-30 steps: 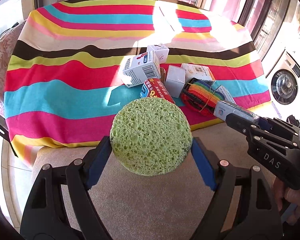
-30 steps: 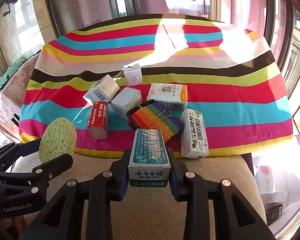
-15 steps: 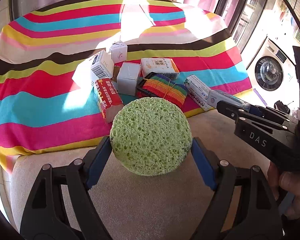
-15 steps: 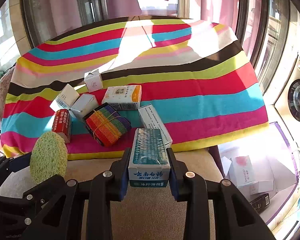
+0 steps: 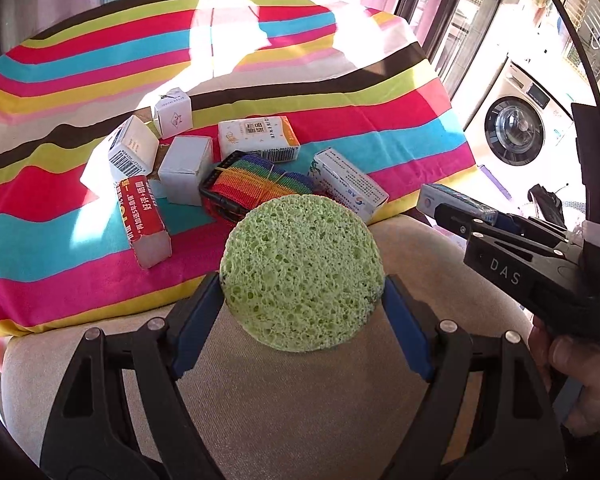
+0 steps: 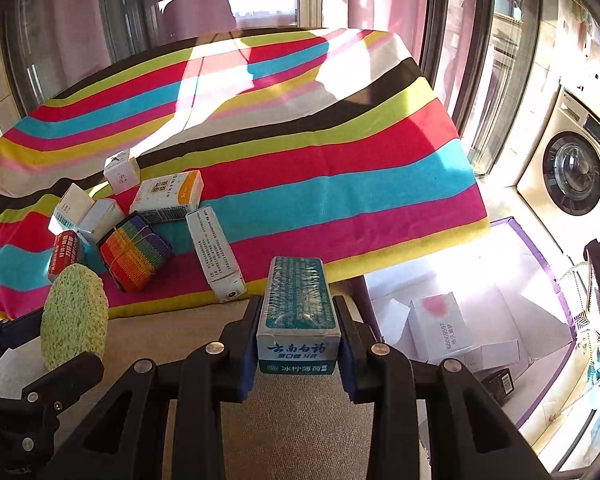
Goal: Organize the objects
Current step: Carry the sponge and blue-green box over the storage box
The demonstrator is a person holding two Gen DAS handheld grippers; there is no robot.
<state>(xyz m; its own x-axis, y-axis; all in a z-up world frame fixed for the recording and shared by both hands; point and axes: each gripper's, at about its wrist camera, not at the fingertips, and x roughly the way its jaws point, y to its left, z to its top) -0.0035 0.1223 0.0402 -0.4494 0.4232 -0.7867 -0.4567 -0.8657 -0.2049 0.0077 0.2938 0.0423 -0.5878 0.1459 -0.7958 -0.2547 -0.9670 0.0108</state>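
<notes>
My left gripper (image 5: 302, 300) is shut on a round green sponge (image 5: 301, 274) and holds it above a beige cushion (image 5: 292, 408); the sponge also shows in the right wrist view (image 6: 74, 316). My right gripper (image 6: 298, 340) is shut on a teal and white toothpaste box (image 6: 298, 312), which also shows in the left wrist view (image 5: 454, 202). Both hang in front of a striped cloth (image 6: 300, 168) with a pile of small boxes (image 5: 184, 168) and a rainbow striped pack (image 5: 256, 186).
A red box (image 5: 142, 216) and a long white box (image 5: 348, 190) lie near the cloth's front edge. A purple-rimmed bin (image 6: 460, 312) with white boxes stands on the floor at right. A washing machine (image 6: 576, 164) stands further right.
Both grippers have swung to the right with their loads still held. The pile of boxes has shifted left in both views, and the floor bin has come into the right wrist view.
</notes>
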